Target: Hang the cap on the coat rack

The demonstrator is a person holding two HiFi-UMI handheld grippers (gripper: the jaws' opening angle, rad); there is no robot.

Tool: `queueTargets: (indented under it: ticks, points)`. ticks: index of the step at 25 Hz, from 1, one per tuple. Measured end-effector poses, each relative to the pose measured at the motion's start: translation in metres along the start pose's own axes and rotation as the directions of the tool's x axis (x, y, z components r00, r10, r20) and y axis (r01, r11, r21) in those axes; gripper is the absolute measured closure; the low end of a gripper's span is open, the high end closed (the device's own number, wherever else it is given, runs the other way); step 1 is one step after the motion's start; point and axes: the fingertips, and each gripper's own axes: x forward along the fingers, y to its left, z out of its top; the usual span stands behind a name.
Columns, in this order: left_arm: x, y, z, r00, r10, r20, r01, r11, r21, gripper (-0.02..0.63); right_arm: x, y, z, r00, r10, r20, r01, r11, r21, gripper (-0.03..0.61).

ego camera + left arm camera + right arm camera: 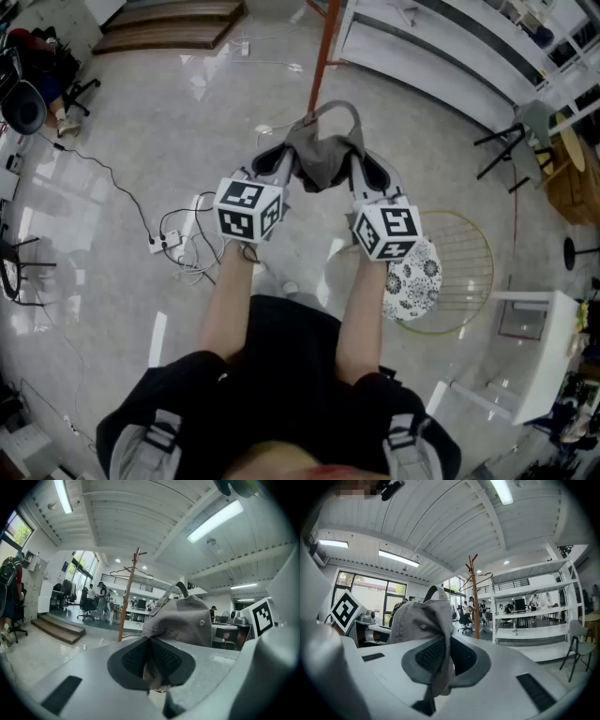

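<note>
One soft grey fabric cap (322, 157) with a curved back strap is hanging in the air in front of the person, stretched between two hand-held tools and well clear of the glossy pale floor (187, 131). The left gripper (279, 161) is clamping one side of the cap, its jaws pressed together on a fold of the cloth (180, 620), as the left gripper view is showing. The right gripper (370, 171) is doing the same on the other side: its jaws are closing down to almost nothing on the cap's edge (419, 620), which is draping down between the dark pads.

Ahead, the tall reddish-brown wooden coat rack (319, 61) is standing well apart from the cap. Both gripper views are looking towards its pole, with the branching pegs (474, 566) rising above the cap's level (136, 555).

By this evidence, the pick-up is done and the hanging is not: no part of the cap is touching the rack. The job left appears to be closing the gap, raising the cap to peg height, slipping it over a peg and letting go. White metal shelving (529, 606) is standing beside the rack to the right.
</note>
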Motion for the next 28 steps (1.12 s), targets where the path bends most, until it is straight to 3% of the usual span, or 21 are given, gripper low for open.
queueTargets:
  ticks: [7,12,28]
  points:
    - [0.003,-0.007,0.013,1.000,-0.001,0.021,0.001,1.000,0.006,0.603,-0.001,-0.006,0.015,0.999,0.031,0.017,-0.030,0.999,-0.026,0.565]
    - [0.007,-0.009,0.025,0.999,0.001,0.033,-0.002,1.000,0.025,0.603,0.001,-0.009,0.022,0.997,0.049,0.061,-0.050,0.999,0.011,0.565]
    - [0.033,-0.015,0.038,1.000,-0.012,0.021,0.011,0.998,0.055,0.603,0.011,-0.040,0.023,0.999,0.037,0.036,-0.039,0.998,0.056,0.563]
